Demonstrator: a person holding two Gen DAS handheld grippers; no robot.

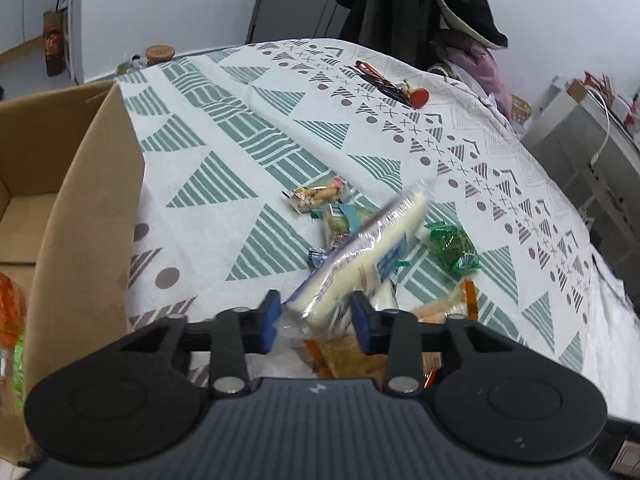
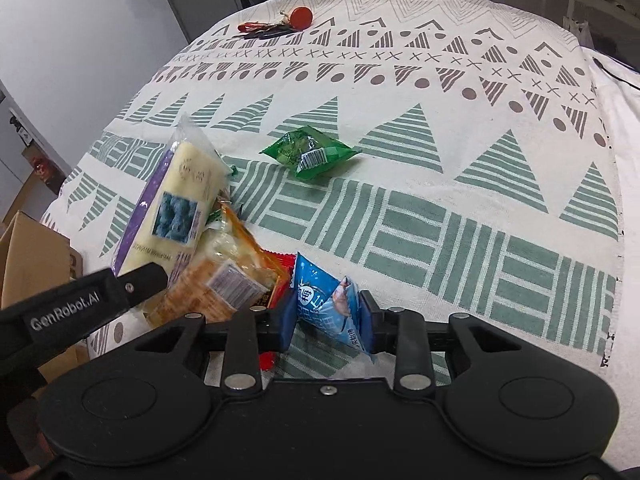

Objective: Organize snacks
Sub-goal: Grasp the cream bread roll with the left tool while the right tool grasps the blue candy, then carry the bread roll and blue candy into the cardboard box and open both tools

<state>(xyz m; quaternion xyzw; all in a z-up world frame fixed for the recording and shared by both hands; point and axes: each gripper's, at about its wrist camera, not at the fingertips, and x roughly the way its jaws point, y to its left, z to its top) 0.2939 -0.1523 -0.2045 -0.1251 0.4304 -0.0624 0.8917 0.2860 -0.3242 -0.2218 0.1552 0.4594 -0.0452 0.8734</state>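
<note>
Left gripper (image 1: 314, 318): its 2 blue-padded fingers pinch the near end of a long clear-wrapped pale yellow snack pack with a purple edge (image 1: 360, 252), which juts forward and up, lifted over the pile.

Right gripper (image 2: 329, 316): its fingers are pressed onto a small blue foil snack pouch (image 2: 328, 300), held near the table's front edge.

Destination: an open brown cardboard box (image 1: 84, 216) stands just beside the cloth on the left, with some orange and green packets already inside.

Left on the table: a green crinkled foil packet (image 2: 314, 152) lies apart on the patterned white-and-green tablecloth (image 2: 440, 208); an orange-trimmed clear cracker pack (image 2: 228, 276) sits by the long pack; a small packet of tan biscuits (image 1: 316, 196) lies further off.

Handling, long pack: likely light and fairly stiff, but its film looks slick. Held by 1 end it may swing or slip, so a grip nearer the middle would be steadier.

Handling, blue pouch: soft, puffy and light. Pinch the flat sealed edge rather than the crushable belly.
</note>
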